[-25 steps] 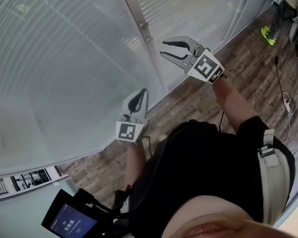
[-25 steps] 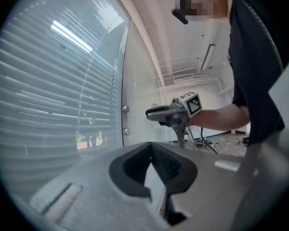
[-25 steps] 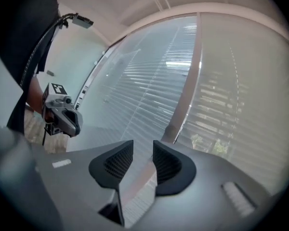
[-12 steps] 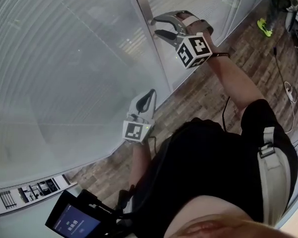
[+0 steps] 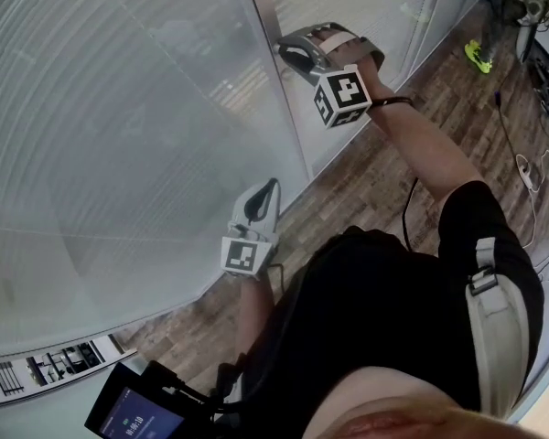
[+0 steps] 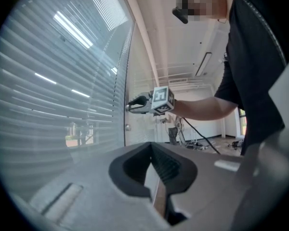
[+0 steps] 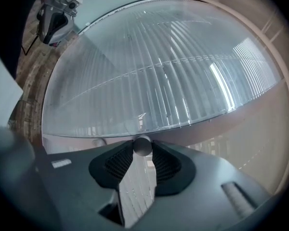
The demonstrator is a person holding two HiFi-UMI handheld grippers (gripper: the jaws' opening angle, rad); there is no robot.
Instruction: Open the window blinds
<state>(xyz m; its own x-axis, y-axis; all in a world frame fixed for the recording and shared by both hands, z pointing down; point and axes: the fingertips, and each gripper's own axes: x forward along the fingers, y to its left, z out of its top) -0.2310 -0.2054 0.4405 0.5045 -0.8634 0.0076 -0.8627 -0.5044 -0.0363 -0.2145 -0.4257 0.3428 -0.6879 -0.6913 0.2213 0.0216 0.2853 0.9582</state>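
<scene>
**Right gripper clamped on blind knob; left gripper idle**

The right gripper (image 5: 286,53) is raised to the upright frame post (image 5: 276,99) between two glazed panels. Its jaws have just been closing and now pinch a small round metal knob (image 7: 142,146) between the pad tips. The knob sits on that post, at the right edge of the large panel. The window blinds (image 5: 119,144) hang behind the glass, with the slats running horizontally across the full panel. The left gripper (image 5: 272,185) is held lower, near the foot of the same panel above the wood floor (image 5: 366,167). Its jaws are together with nothing between them
</scene>
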